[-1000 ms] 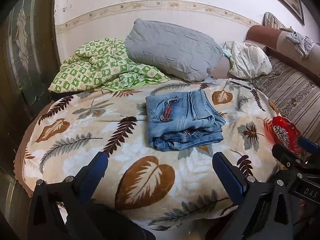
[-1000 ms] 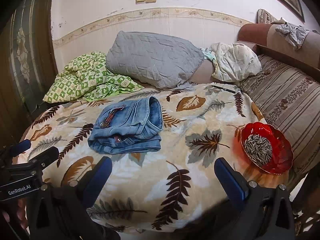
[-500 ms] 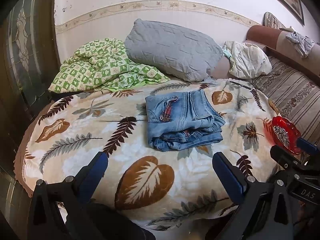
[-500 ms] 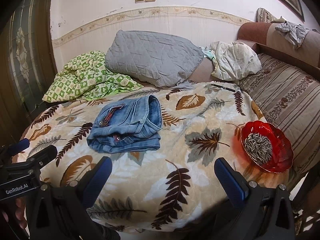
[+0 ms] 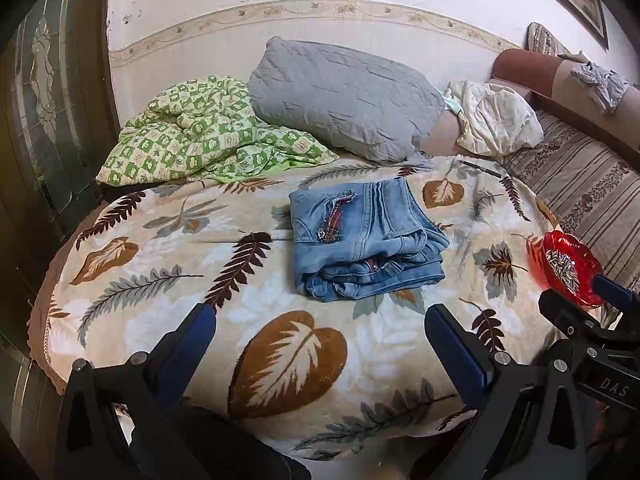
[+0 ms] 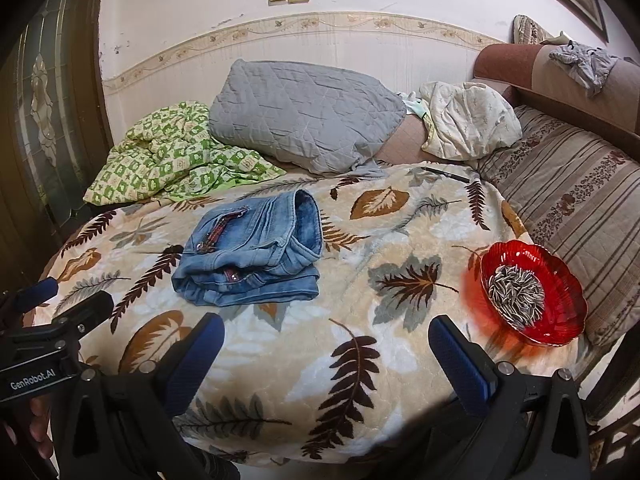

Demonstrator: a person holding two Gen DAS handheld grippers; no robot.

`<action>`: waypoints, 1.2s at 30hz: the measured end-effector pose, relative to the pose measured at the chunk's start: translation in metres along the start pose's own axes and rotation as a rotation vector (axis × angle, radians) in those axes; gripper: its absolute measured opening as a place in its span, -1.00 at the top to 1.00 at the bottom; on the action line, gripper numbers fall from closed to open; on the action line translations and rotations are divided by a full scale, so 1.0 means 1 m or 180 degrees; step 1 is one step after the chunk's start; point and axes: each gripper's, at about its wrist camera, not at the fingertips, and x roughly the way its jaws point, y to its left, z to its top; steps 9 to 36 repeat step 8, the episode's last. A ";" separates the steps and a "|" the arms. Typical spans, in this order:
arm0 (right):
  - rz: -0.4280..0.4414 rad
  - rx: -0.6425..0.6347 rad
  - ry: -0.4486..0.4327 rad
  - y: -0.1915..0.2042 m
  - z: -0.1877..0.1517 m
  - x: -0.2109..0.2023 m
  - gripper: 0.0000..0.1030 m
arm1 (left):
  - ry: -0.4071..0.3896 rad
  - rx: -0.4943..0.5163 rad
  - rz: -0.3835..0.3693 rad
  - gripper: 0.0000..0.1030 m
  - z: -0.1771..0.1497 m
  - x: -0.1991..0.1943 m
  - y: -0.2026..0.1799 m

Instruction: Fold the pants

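Note:
Blue jeans [image 5: 366, 238] lie folded into a compact bundle on the leaf-patterned blanket [image 5: 280, 360]; they also show in the right wrist view [image 6: 252, 252]. My left gripper [image 5: 320, 320] is open and empty, held back over the blanket's near edge, short of the jeans. My right gripper [image 6: 326, 332] is open and empty, also near the front edge, to the right of the jeans. Each gripper shows at the edge of the other's view.
A red glass dish of sunflower seeds [image 6: 528, 292] sits on the blanket at the right. A grey pillow [image 5: 344, 96], a green checked quilt [image 5: 200, 136] and a white bundle [image 5: 496, 120] lie behind. A pen [image 6: 446, 175] lies near the striped sofa cushion [image 6: 568, 200].
Almost nothing has changed. Both grippers stay open and back from the jeans, with only a slight drift of view.

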 end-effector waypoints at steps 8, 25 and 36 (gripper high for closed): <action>-0.0013 0.0006 0.0024 0.001 -0.002 0.004 -1.00 | -0.0077 -0.0123 -0.0237 -1.00 -0.003 0.000 0.004; -0.0013 0.0006 0.0024 0.001 -0.002 0.004 -1.00 | -0.0077 -0.0123 -0.0237 -1.00 -0.003 0.000 0.004; -0.0013 0.0006 0.0024 0.001 -0.002 0.004 -1.00 | -0.0077 -0.0123 -0.0237 -1.00 -0.003 0.000 0.004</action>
